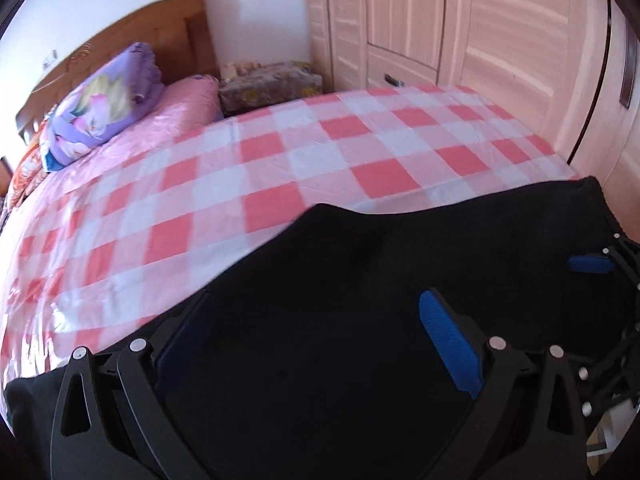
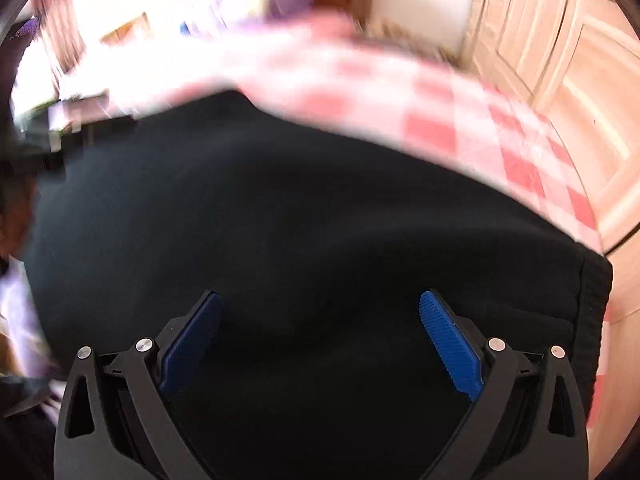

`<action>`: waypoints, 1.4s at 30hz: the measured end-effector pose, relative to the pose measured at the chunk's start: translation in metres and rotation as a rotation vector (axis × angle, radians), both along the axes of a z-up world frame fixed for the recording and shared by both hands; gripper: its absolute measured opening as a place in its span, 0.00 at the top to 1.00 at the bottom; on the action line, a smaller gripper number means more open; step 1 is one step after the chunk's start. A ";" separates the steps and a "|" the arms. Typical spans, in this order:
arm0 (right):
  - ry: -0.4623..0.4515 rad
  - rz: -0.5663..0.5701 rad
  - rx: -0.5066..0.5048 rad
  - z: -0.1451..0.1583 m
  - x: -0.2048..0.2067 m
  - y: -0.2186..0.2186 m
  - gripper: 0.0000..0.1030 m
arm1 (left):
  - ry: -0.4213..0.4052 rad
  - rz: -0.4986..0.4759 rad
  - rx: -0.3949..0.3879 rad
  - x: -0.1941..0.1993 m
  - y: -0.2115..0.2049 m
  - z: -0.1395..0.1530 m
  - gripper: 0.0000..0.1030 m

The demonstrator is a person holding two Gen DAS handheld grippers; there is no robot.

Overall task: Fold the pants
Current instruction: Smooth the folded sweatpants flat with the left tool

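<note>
**Pants flat on the bed, both grippers open above them**

Pants first: over the black, soft knit pants (image 2: 312, 208) the right gripper (image 2: 320, 344) hovers with its blue ribbed pads (image 2: 450, 346) spread wide and nothing between them. The left gripper (image 1: 316, 348) is likewise wide open and empty, one blue pad plain to see, the other in shadow. In the left wrist view the right gripper (image 1: 592, 264) shows at the far right of the pants, near their ribbed end.

The pants lie spread across the near part of the bed's pink-and-white checked sheet (image 1: 280, 160), their far edge rising to a soft hump near the middle. A ribbed band (image 2: 592, 320) closes their right end, right by the sheet's edge. The cloth looks thick, matte and mostly smooth, with shallow ripples.

Beyond the pants, farther up the sheet, lie a pink pillow (image 1: 176, 108) and a purple printed cushion (image 1: 112, 92); past the pants' right end stands a pale wooden wardrobe (image 1: 460, 24).

Risks, as I judge them: black on black hides layers, so a pinch may catch only the top one and the fold would skew. The right wrist view is blurred, so placement there is uncertain. A pull toward the bed's edge could drag the ribbed end off.
</note>
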State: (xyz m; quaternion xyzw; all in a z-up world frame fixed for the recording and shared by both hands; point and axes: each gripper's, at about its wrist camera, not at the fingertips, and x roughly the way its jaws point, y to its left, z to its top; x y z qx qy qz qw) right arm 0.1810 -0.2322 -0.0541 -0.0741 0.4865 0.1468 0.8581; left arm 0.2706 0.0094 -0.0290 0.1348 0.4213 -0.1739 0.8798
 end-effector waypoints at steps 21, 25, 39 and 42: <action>-0.153 -0.091 -0.014 0.000 -0.102 -0.070 0.04 | -0.049 -0.123 0.035 0.033 -0.081 -0.032 0.01; -0.163 -0.185 -0.029 0.014 -0.120 -0.065 0.05 | -0.046 -0.120 0.029 0.034 -0.082 -0.033 0.01; -0.208 -0.155 -0.016 0.001 -0.129 -0.048 0.04 | -0.115 -0.099 0.066 0.020 -0.084 -0.024 0.01; -0.209 -0.154 -0.022 0.000 -0.123 -0.043 0.04 | -0.136 -0.071 0.080 -0.005 -0.066 -0.007 0.02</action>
